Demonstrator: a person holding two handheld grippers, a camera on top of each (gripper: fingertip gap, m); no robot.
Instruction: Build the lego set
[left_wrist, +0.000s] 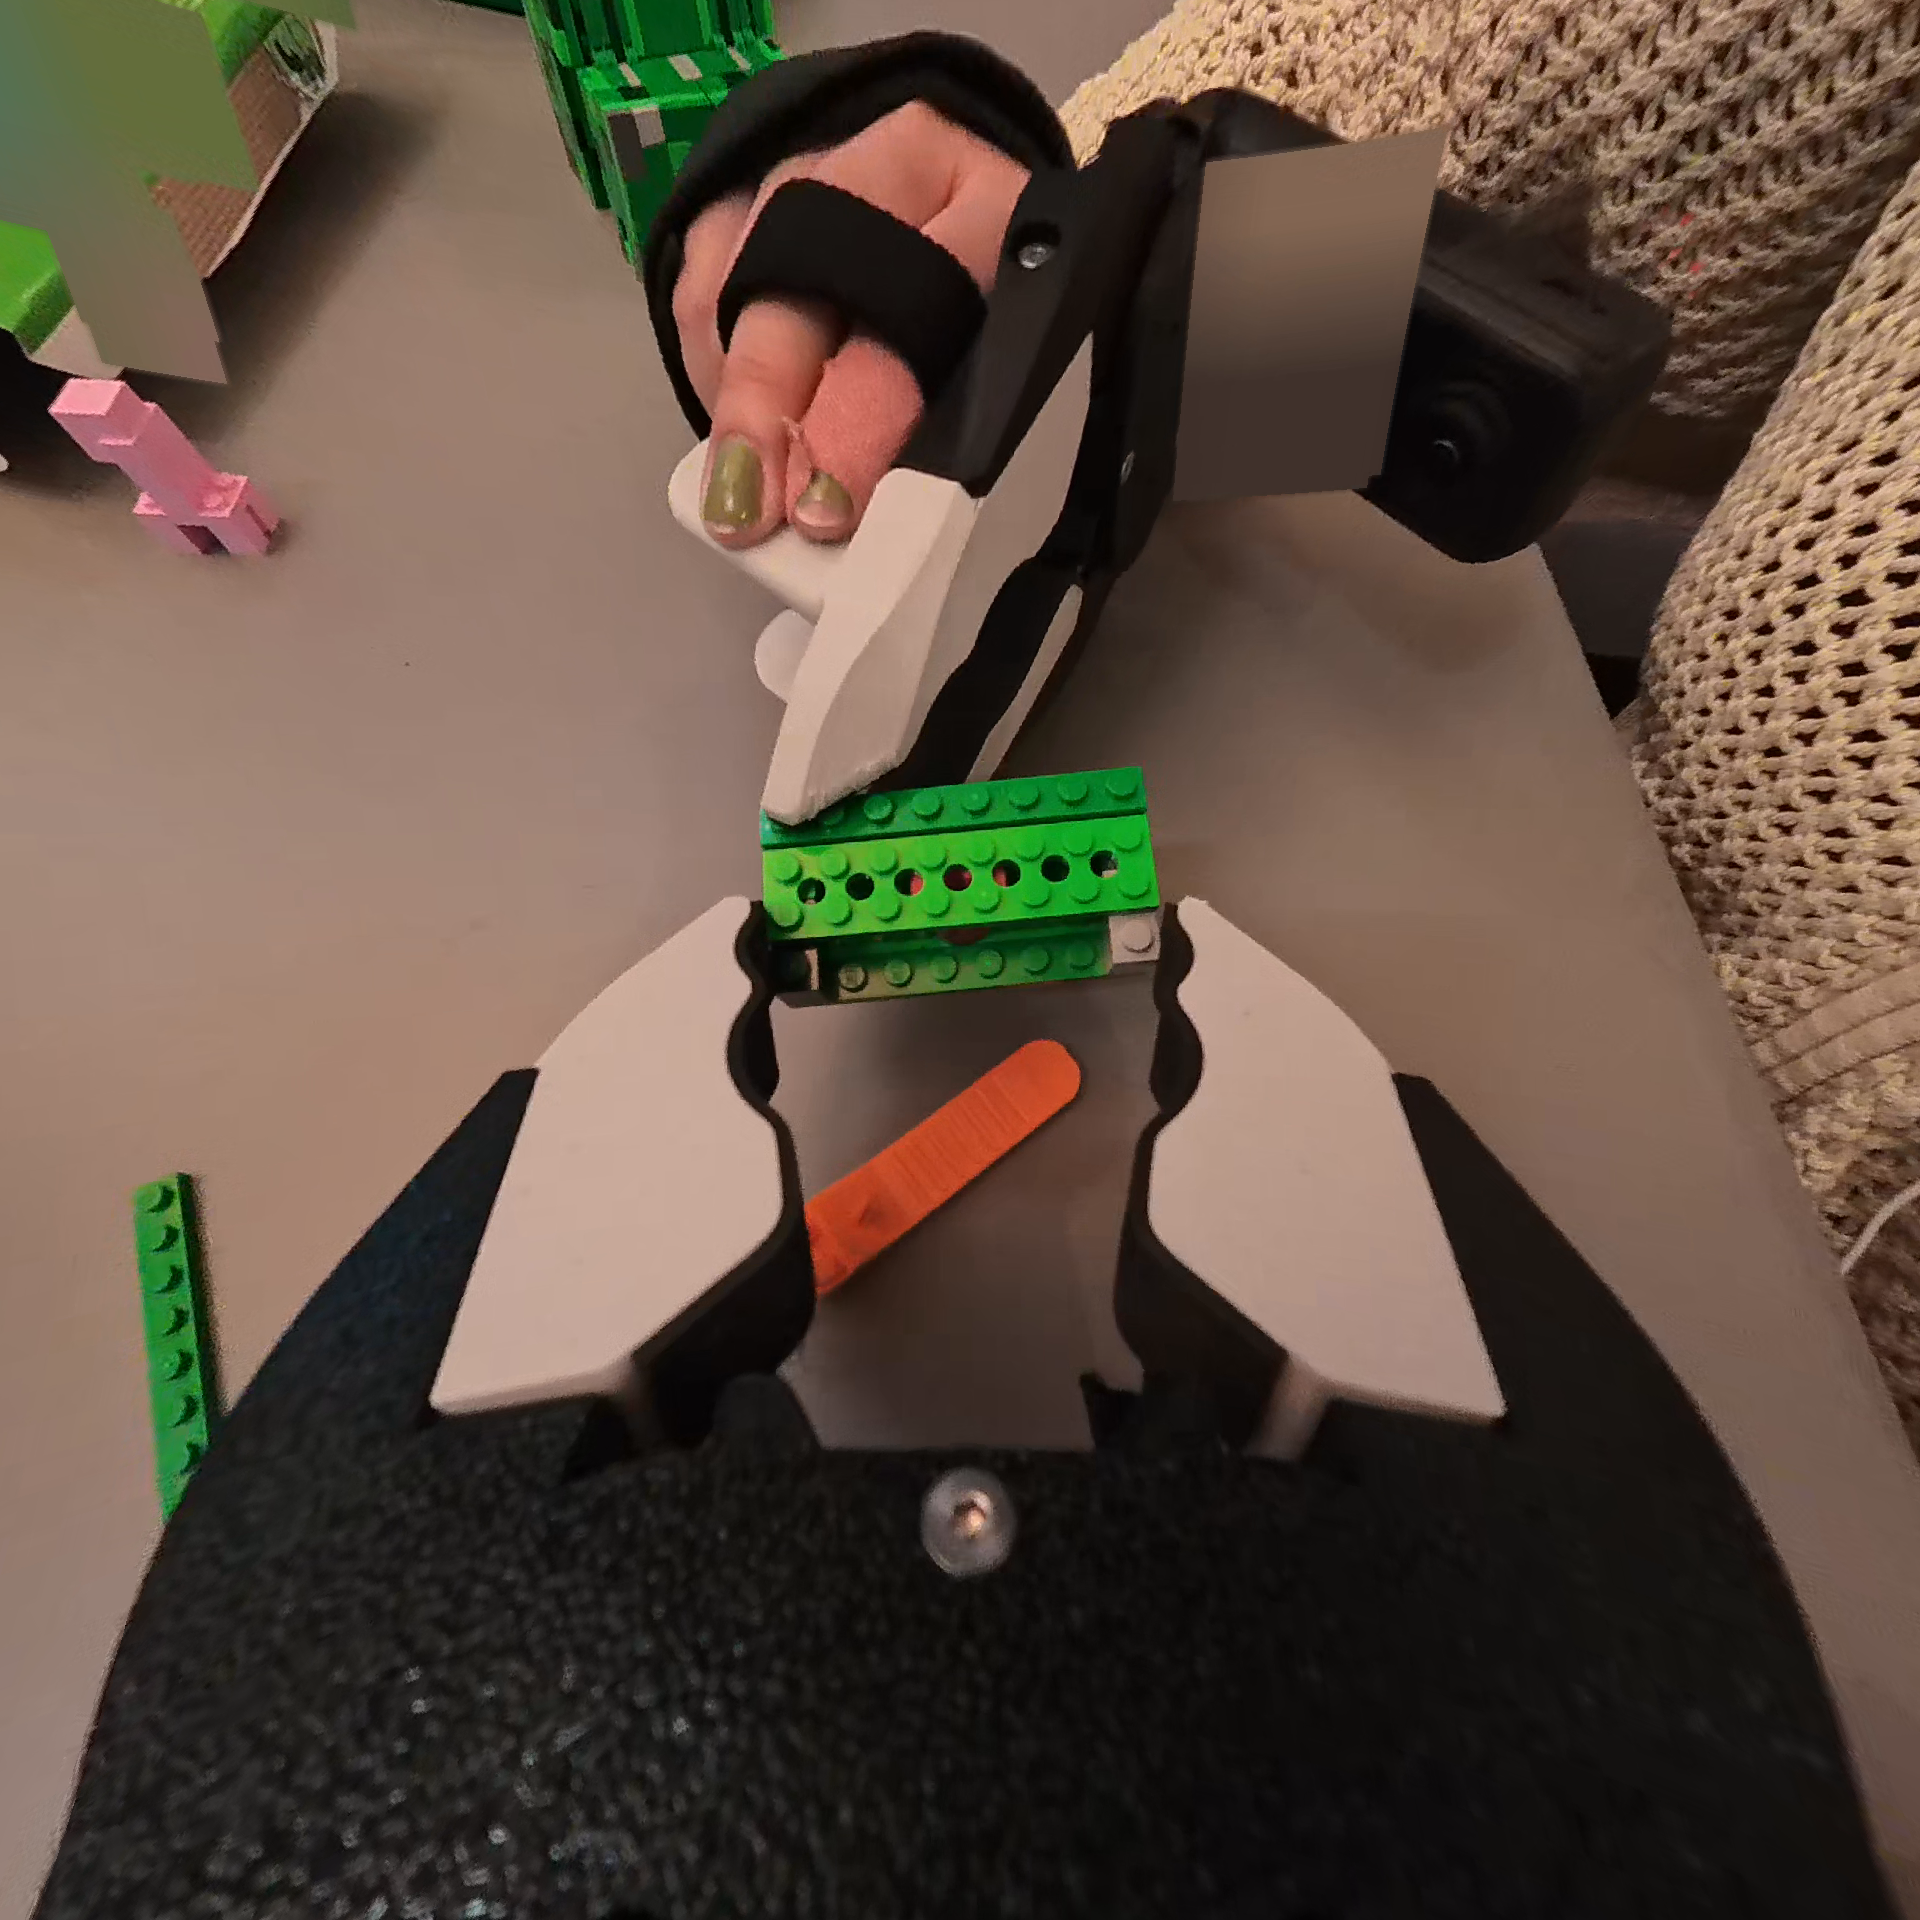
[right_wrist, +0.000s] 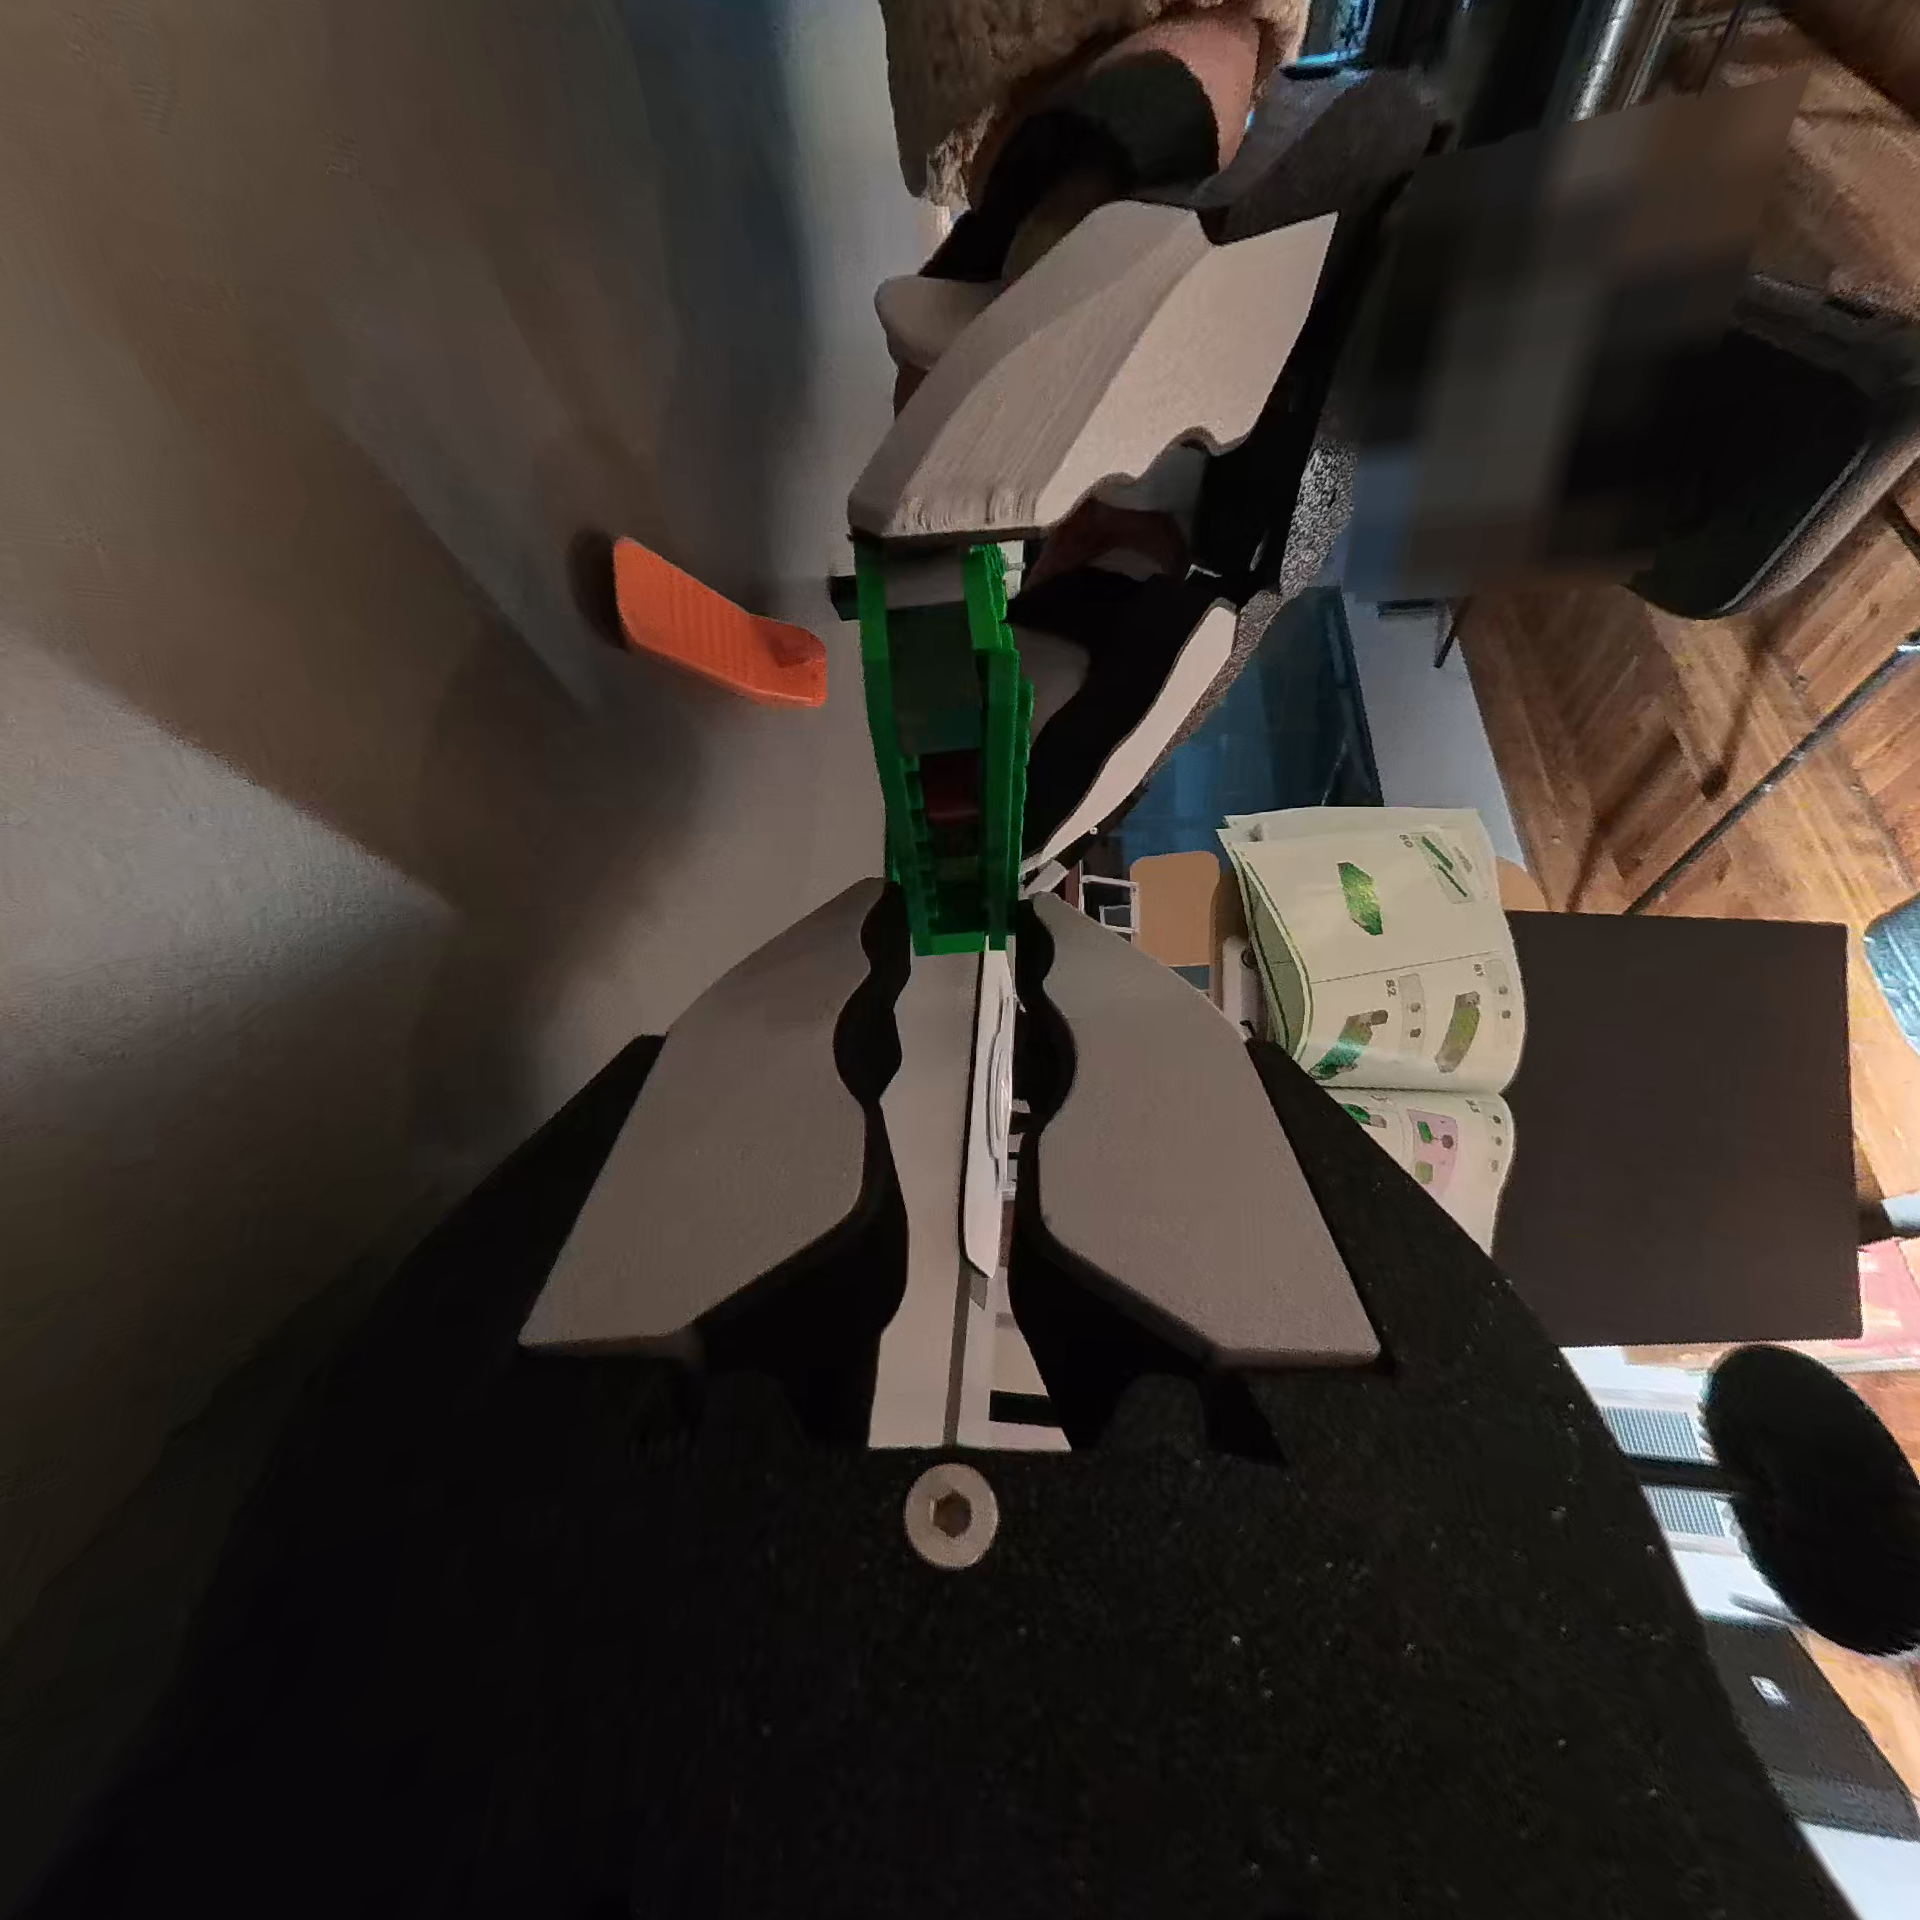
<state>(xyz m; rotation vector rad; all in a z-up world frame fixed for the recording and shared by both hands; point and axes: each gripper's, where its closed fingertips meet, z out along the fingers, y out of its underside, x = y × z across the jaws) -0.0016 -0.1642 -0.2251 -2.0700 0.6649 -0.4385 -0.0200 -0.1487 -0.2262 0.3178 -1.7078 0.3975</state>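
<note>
A green Lego assembly (left_wrist: 1029, 896) of stacked studded plates is held above the grey table (left_wrist: 416, 779). My left gripper (left_wrist: 966, 935) is shut on it, one finger at each end of its lower layer. My right gripper (right_wrist: 961, 914) is shut on one end of the same assembly (right_wrist: 878, 727), pinching its thickness. In the left wrist view the right gripper (left_wrist: 831, 800) comes in from above, held by a hand, and sits on the assembly's far left corner. In the right wrist view the left gripper's finger (right_wrist: 987, 447) caps the far end.
An orange brick separator (left_wrist: 935, 1143) lies on the table under the assembly. A long green plate (left_wrist: 171, 1340) lies at the left, and a pink Lego piece (left_wrist: 166, 468) and a built green model (left_wrist: 644, 114) farther back. An open instruction booklet (right_wrist: 1382, 966) lies beyond the table edge. A knitted sleeve (left_wrist: 1766, 727) is at the right. My left and right fingertips are right by each other. Left tips and right tips are each some 6 centimetres from the orange brick separator (left_wrist: 935, 1143). It is also in sight in the right wrist view (right_wrist: 752, 665).
</note>
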